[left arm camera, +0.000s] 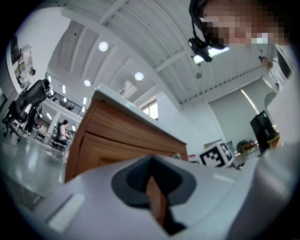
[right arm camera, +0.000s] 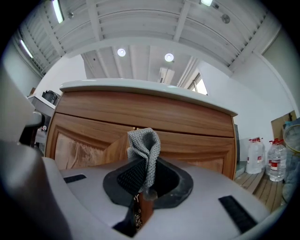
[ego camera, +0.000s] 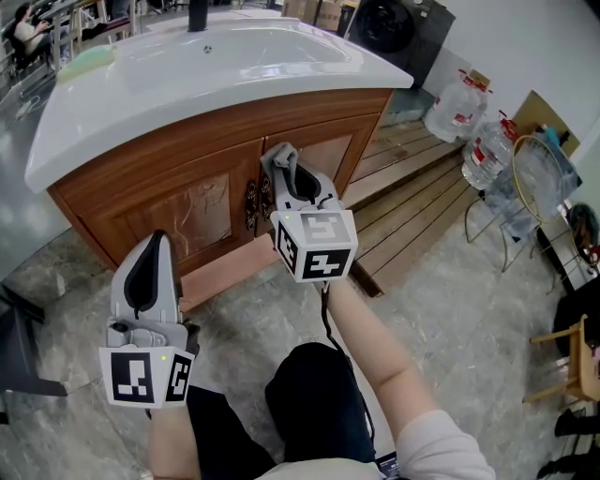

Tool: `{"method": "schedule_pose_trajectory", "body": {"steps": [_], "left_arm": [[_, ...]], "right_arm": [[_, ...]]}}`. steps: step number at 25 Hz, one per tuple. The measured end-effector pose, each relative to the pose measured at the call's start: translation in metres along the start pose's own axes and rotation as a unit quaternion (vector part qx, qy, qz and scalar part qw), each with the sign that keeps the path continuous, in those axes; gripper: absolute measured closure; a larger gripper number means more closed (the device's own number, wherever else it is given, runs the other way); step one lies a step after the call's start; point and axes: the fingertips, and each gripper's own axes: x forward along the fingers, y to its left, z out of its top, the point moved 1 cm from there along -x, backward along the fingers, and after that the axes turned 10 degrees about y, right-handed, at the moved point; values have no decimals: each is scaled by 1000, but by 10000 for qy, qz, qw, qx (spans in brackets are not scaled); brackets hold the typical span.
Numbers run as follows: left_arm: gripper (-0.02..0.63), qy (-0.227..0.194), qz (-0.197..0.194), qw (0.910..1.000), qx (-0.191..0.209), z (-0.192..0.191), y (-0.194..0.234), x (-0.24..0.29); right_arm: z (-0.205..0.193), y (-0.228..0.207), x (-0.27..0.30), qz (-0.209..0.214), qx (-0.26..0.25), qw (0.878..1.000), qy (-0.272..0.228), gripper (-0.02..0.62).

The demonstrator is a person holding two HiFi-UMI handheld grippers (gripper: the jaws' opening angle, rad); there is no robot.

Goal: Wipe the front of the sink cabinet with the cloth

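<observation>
The wooden sink cabinet stands under a white basin. My right gripper is up close to the cabinet's double doors, near the metal handles. It is shut on a grey knitted cloth, whose folded end sticks up out of the right gripper, just short of the cabinet front. My left gripper hangs lower, to the left, in front of the left door. It is shut with nothing in it. In its own view the left gripper points up at the cabinet's corner.
A raised wooden slat platform runs along the cabinet's right side. Large water bottles and a round wire frame stand beyond it. A black appliance is behind. A wooden chair is at the far right. My knees are below.
</observation>
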Motion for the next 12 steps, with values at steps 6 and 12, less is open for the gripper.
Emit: {"method": "schedule_pose_trajectory", "body": {"steps": [6, 12], "left_arm": [[601, 6, 19, 10000, 12, -3, 1, -1], [601, -14, 21, 10000, 29, -4, 0, -1]], "right_arm": [[-22, 4, 3, -9, -75, 9998, 158, 563], [-24, -15, 8, -119, 54, 9998, 157, 563]]}}
